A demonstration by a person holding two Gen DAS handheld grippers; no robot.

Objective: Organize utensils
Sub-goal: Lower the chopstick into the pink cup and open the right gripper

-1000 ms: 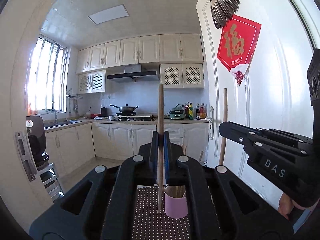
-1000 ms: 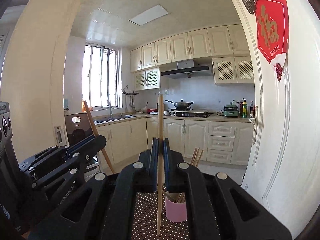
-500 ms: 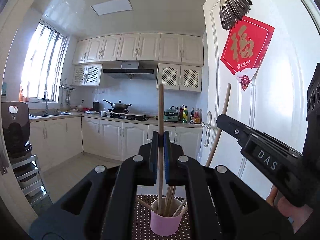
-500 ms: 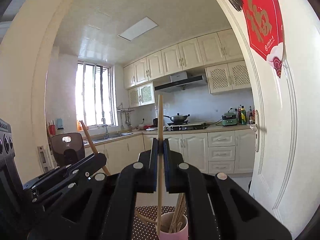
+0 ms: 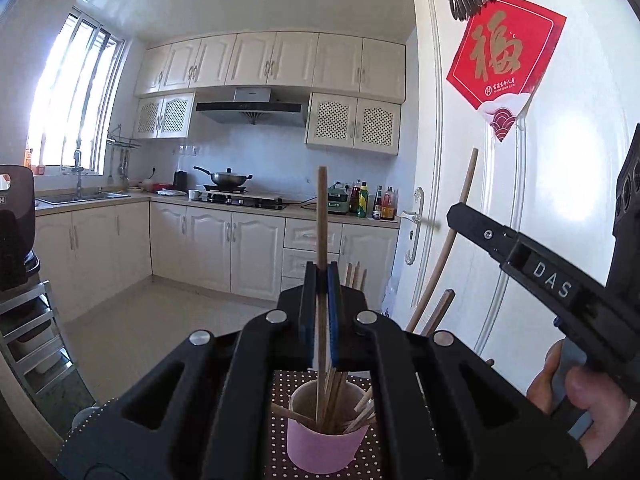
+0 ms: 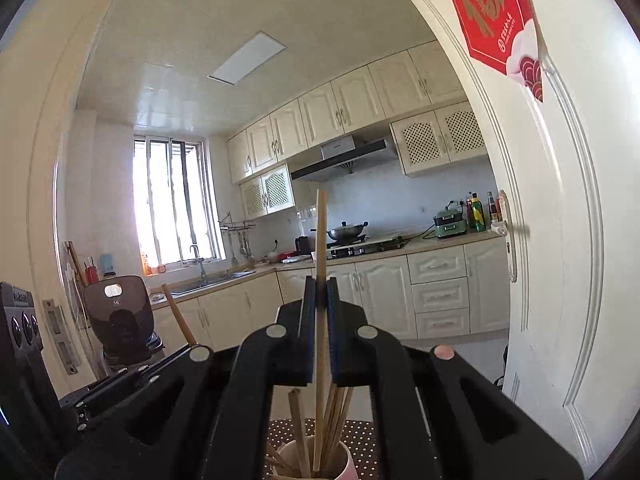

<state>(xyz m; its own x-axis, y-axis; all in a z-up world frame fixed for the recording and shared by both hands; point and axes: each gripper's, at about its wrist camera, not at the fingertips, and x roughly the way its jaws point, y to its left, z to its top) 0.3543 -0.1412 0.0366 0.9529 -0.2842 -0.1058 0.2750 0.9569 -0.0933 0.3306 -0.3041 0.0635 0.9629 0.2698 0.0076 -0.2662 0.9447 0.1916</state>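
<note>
A pink cup stands on a brown polka-dot mat and holds several wooden chopsticks. My left gripper is shut on one upright chopstick whose lower end is inside the cup. My right gripper is shut on another upright chopstick, its lower end inside the same cup. In the left wrist view the right gripper shows at the right, its chopstick leaning. In the right wrist view the left gripper shows at lower left.
A white door with a red paper sign stands close on the right. Kitchen cabinets, a stove with a wok and a sink lie beyond. A dark appliance sits at left.
Both grippers have come down over the cup with their chopsticks, and the lower ends now sit inside it. The cup looks larger and nearer in both views.
</note>
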